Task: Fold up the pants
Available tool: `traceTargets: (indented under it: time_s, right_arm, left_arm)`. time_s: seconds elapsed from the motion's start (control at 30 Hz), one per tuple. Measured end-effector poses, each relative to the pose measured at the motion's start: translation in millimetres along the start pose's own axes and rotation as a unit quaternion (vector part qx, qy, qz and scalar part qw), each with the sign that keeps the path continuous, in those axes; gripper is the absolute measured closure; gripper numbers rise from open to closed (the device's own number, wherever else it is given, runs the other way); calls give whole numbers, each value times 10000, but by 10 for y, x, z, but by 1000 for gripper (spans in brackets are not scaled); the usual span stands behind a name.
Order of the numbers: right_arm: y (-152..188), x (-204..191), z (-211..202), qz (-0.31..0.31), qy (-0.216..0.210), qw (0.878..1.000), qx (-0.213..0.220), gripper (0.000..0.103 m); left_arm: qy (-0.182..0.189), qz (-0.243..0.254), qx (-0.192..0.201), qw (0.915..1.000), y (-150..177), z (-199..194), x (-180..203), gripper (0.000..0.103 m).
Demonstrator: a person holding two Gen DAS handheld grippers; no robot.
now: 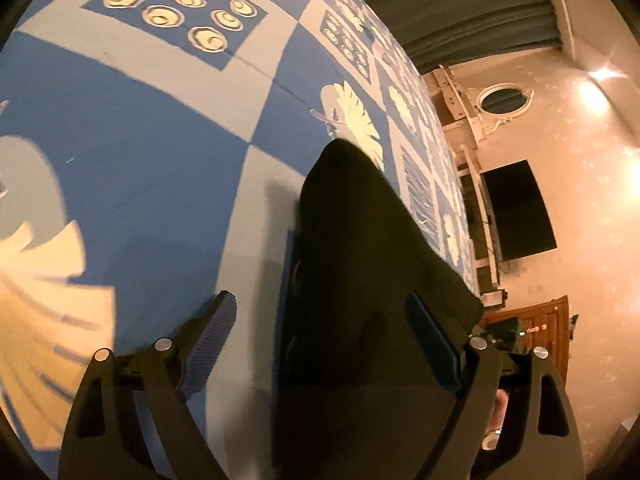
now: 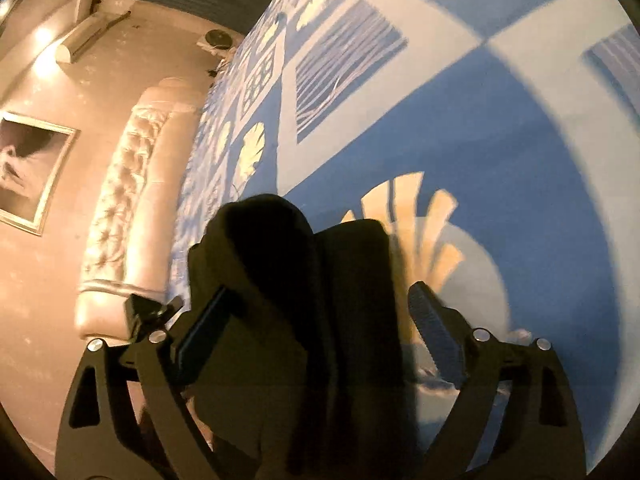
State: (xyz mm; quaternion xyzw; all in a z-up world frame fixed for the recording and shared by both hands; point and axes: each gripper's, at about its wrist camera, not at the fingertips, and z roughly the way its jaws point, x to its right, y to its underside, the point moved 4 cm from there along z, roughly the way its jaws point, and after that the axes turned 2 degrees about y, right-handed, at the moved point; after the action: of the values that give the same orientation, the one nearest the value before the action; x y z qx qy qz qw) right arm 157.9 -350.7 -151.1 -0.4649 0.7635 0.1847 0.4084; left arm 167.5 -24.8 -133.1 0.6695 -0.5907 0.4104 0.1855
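The black pants point(image 1: 360, 264) lie on a bed with a blue and white patterned bedspread point(image 1: 140, 168). In the left wrist view, the dark cloth runs up between the two fingers of my left gripper point(image 1: 324, 320), which is open; the pads stand wide apart on either side of the cloth. In the right wrist view, the pants point(image 2: 304, 300) rise as a bunched dark mass between the fingers of my right gripper point(image 2: 320, 316), also open with both pads apart. The bedspread point(image 2: 500, 152) lies behind them. Whether the pads touch the cloth is hard to tell.
The bed's edge runs along the right in the left wrist view, with a dark TV point(image 1: 516, 212), a white mirror point(image 1: 502, 100) and a wooden cabinet point(image 1: 548, 328) beyond. In the right wrist view, a tufted headboard point(image 2: 132, 208) and a framed picture point(image 2: 28, 168) stand at left.
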Motion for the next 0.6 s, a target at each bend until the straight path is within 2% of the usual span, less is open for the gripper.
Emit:
traceTargets:
  time_s: [0.13,0.27,0.33,0.37,0.4,0.43,0.47,0.5,0.6]
  right_arm:
    - [-100,0,46,40,-468,9988,114,9]
    - [-107,-54,119,-269,-394,9989,31,9]
    - [-65,-79,143,-416,-161,9990,-4,22]
    - [-64,-60,164,-391,-72,9992,-33,38]
    - [-67,-28,164,-307,-74,9995,-14,45]
    - [-60,-11,150,-275,-101,9996,-1,48]
    - [-56,6,137,-253,-113,9996,11,55]
    - [-47,15,119,-226,-115,9997,36,59]
    - [-23,-48,100,-261,-88,9995,124,64]
  left_arm:
    - [138,-5,-56,9999,-119,132,32,18]
    - [280,-150,-39,9995,-194,216,50,17]
    - [450,-180,-54,9988,-197,254,74,17]
    - [487,-159,-78,9987,-187,275,93,17]
    - [469,-94,-112,9988,-178,297,113,25]
    - [316,81,-240,9992,-142,353,146,49]
    - [4,238,-291,9993,-110,381,149,55]
    - [-142,370,-250,9989,-89,377,161,62]
    - [-215,546,-149,9982,-65,312,191,73]
